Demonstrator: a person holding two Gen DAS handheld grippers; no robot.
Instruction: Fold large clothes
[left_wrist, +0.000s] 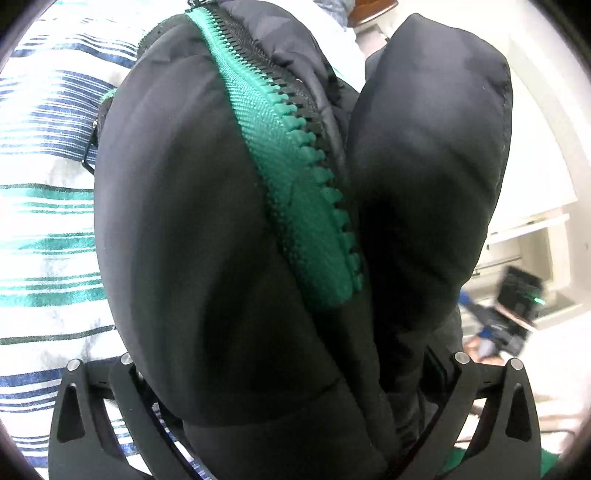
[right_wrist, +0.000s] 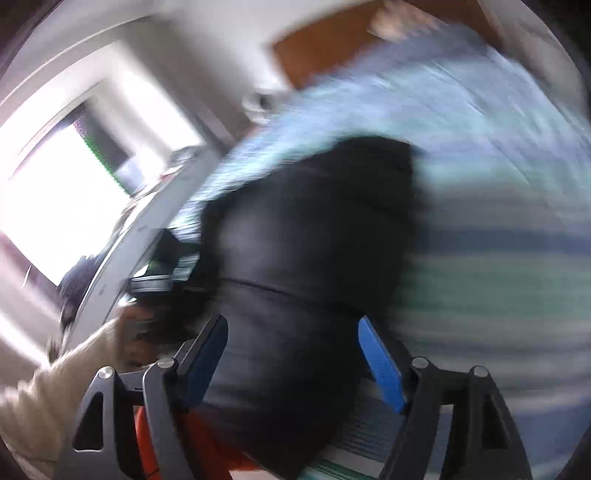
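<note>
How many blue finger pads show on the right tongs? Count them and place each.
2: one blue pad left of the black jacket, one pad right of it. Motion blur hides finer detail.
</note>
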